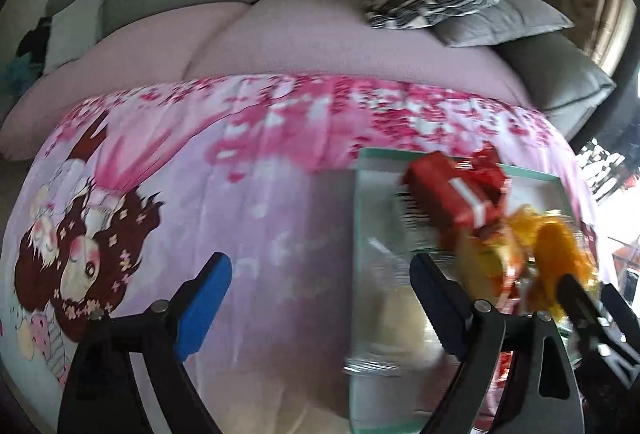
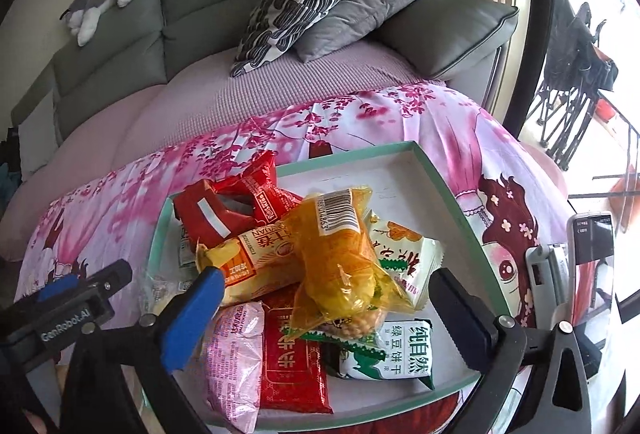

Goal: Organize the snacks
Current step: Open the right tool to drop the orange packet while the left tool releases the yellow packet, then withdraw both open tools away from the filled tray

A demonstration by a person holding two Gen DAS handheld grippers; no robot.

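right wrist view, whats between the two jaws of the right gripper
In the right wrist view, the open right gripper straddles the snack pile in the tray: the yellow packet on top, the red packet and green-and-white biscuit packet beneath.

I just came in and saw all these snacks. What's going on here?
Someone is sorting snacks with a two-finger gripper in each hand. The packets sit piled in a shallow tray with a green rim on a pink flowery cloth in front of a sofa. The right gripper hangs open over the pile, around a yellow packet on top, but isn't squeezing anything. The left gripper is open too, beside the tray, holding nothing.
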